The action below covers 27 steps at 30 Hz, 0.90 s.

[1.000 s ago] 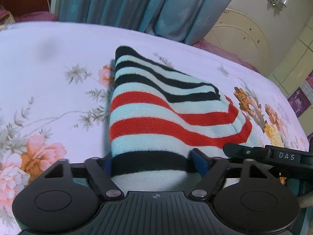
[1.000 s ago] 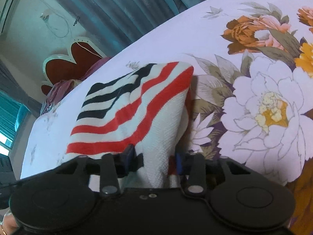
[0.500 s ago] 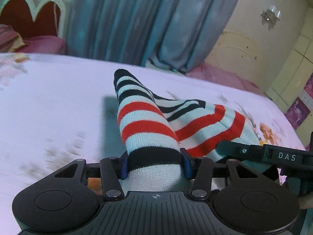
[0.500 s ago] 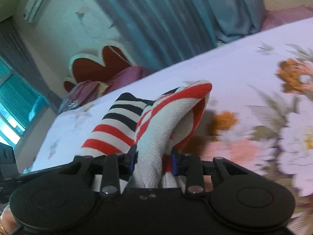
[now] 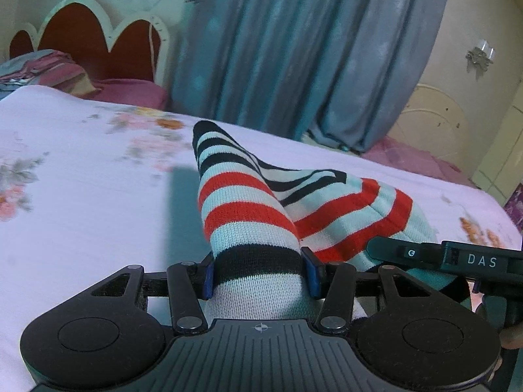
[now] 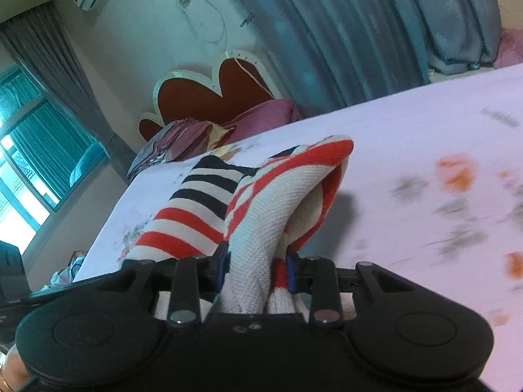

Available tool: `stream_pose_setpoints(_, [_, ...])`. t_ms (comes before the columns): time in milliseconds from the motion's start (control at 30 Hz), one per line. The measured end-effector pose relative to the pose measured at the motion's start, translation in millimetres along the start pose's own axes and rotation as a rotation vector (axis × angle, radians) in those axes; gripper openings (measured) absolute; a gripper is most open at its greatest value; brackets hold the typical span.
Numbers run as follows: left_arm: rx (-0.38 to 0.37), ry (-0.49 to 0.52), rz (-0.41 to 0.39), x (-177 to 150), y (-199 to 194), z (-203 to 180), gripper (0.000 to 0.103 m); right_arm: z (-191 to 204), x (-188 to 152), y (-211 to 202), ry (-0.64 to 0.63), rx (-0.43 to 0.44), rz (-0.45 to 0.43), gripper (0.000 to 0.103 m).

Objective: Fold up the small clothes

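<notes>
Mid-fold here, carrying stage by the look of it. Left gripper (image 5: 260, 272) clamped on the striped knit garment (image 5: 255, 215), blue fingers (image 5: 209, 276) pinching a bunched black-and-white band from both sides. Right gripper (image 6: 256, 269) likewise closed on another bunch of the same garment (image 6: 261, 215), cloth squeezed narrow between the fingers (image 6: 222, 266). Garment hanging ahead of both sets of fingers, humped up off the bed (image 5: 98, 202), far end seemingly trailing down toward the sheet.

Next move probably: bringing the held edge over and down onto the far part, keeping both corners level so the fold lands square, then letting go only once the cloth lies flat.

Left view: striped outer face, plus the other tool (image 5: 457, 258) just right of the fingers. Right view only: pale inside face of the knit, curled open past the fingers, and a window (image 6: 29, 150) off to the left.
</notes>
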State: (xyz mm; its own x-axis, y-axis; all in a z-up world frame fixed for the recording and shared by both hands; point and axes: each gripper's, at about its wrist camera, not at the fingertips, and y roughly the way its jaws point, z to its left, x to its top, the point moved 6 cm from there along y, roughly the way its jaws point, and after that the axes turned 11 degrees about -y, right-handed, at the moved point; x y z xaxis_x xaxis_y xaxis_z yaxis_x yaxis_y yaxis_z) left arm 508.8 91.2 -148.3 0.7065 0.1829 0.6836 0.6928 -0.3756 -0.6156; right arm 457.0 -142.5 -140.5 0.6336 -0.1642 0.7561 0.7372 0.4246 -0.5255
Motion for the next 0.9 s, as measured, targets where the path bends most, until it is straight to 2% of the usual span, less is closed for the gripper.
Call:
stream_pose_setpoints(167, [0.053, -0.009, 0.018, -13, 16, 57, 0.054, 15, -23, 45, 0.008, -0.027, 0.083, 0.032])
stream_pose_setpoints(233, [0.054, -0.012, -0.004, -26, 20, 71, 0.068, 9, -32, 53, 0.027, -0.068, 0.109, 0.034])
stream_pose_setpoints(333, [0.051, -0.035, -0.01, -29, 23, 72, 0.071, -1, -41, 49, 0.081, -0.078, 0.12, 0.037])
stream_pose_setpoints(433, [0.057, -0.037, -0.014, -24, 20, 67, 0.071, -2, -39, 36, 0.139, -0.092, 0.095, 0.041])
stream_pose_setpoints(500, [0.056, -0.016, -0.045, -24, 5, 68, 0.071, -6, -32, 27, 0.155, -0.103, 0.065, 0.044])
stream_pose_setpoints(567, [0.044, 0.0, -0.075, -19, -5, 64, 0.071, -9, -29, 26, 0.167, -0.109, 0.071, 0.044])
stream_pose_setpoints(600, [0.04, 0.01, -0.082, -15, -4, 61, 0.071, -12, -27, 29, 0.18, -0.101, 0.081, 0.042])
stream_pose_setpoints(667, [0.04, 0.037, -0.073, -10, 2, 53, 0.071, -15, -24, 38, 0.2, -0.096, 0.092, 0.03])
stream_pose_setpoints(733, [0.062, 0.048, -0.062, -7, 14, 53, 0.071, -13, -20, 49, 0.166, -0.132, 0.088, 0.016])
stream_pose_setpoints(833, [0.108, 0.051, -0.018, -8, 32, 58, 0.071, -5, -14, 63, 0.06, -0.202, 0.084, 0.012])
stream_pose_setpoints(900, [0.088, -0.008, 0.02, -11, 40, 63, 0.071, -5, -17, 70, -0.003, -0.253, 0.111, 0.013])
